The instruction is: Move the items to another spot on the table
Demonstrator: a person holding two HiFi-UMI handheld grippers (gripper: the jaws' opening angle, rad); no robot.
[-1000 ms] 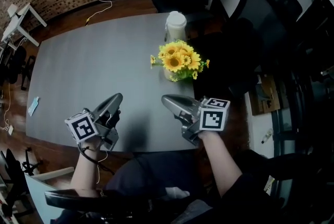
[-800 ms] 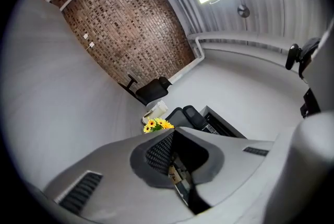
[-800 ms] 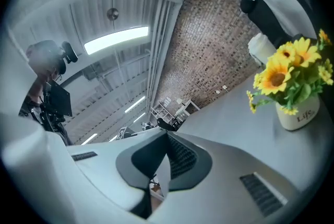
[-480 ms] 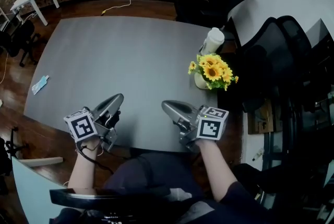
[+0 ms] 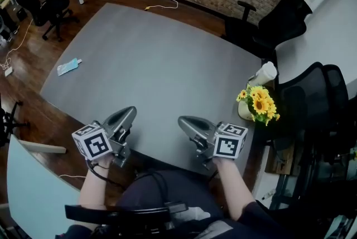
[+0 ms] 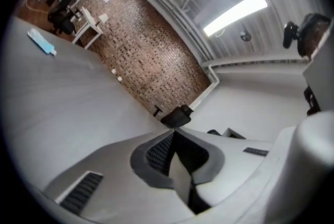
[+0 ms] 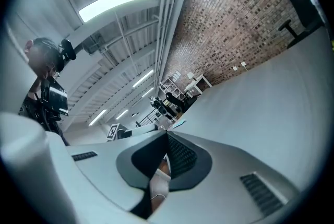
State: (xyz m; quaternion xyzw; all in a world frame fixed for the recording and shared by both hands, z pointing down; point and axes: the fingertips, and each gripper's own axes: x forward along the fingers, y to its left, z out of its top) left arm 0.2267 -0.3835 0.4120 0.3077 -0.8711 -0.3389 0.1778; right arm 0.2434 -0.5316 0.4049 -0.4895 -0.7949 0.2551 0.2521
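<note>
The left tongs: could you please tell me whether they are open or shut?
Shut. In the left gripper view the left tongs sit with their two tips together and nothing held between them.

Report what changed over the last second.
The view swung left: the sunflowers and white cup slid from picture centre to its right edge, yet keep their spot at the table's right side. Nothing was grasped or released. The left gripper and right gripper stay shut and empty over the near edge.
</note>
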